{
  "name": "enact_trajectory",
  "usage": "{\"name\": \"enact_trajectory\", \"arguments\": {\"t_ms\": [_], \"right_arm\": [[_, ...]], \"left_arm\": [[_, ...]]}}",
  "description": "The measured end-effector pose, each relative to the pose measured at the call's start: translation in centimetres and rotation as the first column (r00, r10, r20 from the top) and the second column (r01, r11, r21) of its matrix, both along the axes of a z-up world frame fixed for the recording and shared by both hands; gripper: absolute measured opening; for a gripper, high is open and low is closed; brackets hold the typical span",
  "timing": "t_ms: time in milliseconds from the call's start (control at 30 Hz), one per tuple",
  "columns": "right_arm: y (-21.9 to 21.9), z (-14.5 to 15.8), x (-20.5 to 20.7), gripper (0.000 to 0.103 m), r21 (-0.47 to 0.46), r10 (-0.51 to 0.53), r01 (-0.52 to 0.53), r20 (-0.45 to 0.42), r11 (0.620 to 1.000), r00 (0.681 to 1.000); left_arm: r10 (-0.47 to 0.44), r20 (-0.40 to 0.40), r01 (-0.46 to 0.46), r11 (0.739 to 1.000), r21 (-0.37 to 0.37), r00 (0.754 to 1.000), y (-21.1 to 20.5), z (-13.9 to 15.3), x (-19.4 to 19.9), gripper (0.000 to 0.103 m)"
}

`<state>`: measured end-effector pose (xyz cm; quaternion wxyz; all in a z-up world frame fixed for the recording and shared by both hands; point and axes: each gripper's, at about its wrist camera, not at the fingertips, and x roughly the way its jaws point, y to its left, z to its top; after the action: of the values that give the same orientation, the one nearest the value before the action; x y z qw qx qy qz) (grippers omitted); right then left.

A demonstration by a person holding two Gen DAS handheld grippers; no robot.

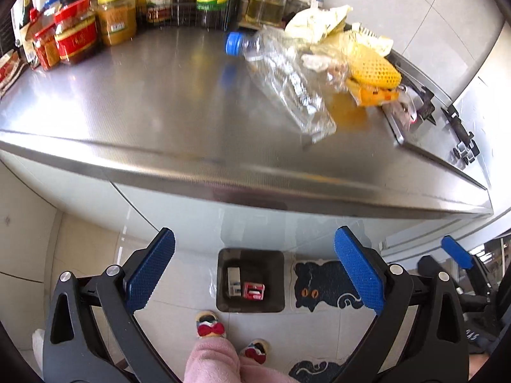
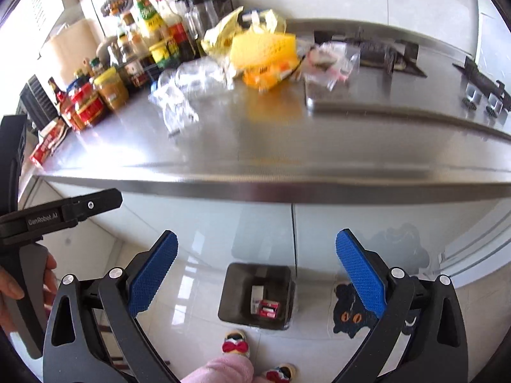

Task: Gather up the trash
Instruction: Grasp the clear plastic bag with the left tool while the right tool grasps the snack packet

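On the steel-grey bench (image 1: 143, 102), a clear bottle (image 1: 281, 79) with a blue cap (image 1: 234, 43) lies beside yellow netted foam (image 1: 377, 70); below the bench, a dark bin (image 1: 250, 279) holds red-and-white cartons (image 1: 254, 291).

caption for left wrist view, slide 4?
Open left gripper above floor bin; plastic bottle and wrappers on steel counter.

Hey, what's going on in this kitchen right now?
A person is clearing trash with tongs in each hand. Both the left tongs and right tongs are open and empty above the bin on the floor, which already holds two small cartons. A crushed plastic bottle, yellow wrappers and a yellow foam net remain on the steel counter.
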<state>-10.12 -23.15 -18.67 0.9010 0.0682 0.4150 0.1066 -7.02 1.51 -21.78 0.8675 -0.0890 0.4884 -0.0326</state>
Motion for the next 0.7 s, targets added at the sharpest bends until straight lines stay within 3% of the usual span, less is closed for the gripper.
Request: {"name": "enact_trajectory", "arguments": {"t_ms": [133, 267, 333, 533, 600, 700], "right_arm": [[-1.6, 2.5, 2.7, 0.099, -0.004, -0.062, 0.062, 0.085, 0.998, 0.994], [-3.2, 3.2, 6.5, 0.087, -0.005, -0.118, 0.12, 0.1, 0.993, 0.988], [-3.8, 3.2, 8.3, 0.079, 0.003, -0.138, 0.138, 0.09, 0.99, 0.986], [-5.7, 1.4, 13.0, 0.074, 0.047, -0.22, 0.219, 0.022, 0.975, 0.975], [-6.4, 0.8, 14.4, 0.066, 0.055, -0.245, 0.244, 0.0, 0.968, 0.97], [-7.1, 0.1, 16.3, 0.066, 0.064, -0.264, 0.266, -0.025, 0.962, 0.964]], "left_arm": [[0.005, 0.033, -0.005, 1.0, -0.014, 0.999, -0.1, 2.7, 3.0, 0.095], [-0.015, 0.026, 0.015, 1.0, -0.012, 1.0, -0.9, 3.2, 6.2, 0.09], [-0.024, 0.007, 0.024, 0.999, -0.028, 1.0, -1.3, 2.6, 7.6, 0.086], [-0.016, -0.043, 0.014, 0.998, -0.055, 0.999, -1.2, 1.2, 10.9, 0.074], [-0.001, -0.06, -0.004, 0.997, -0.077, 0.998, -1.0, 0.8, 11.8, 0.073], [-0.004, -0.061, 0.0, 0.997, -0.074, 0.998, -1.1, 0.5, 12.8, 0.072]]}}
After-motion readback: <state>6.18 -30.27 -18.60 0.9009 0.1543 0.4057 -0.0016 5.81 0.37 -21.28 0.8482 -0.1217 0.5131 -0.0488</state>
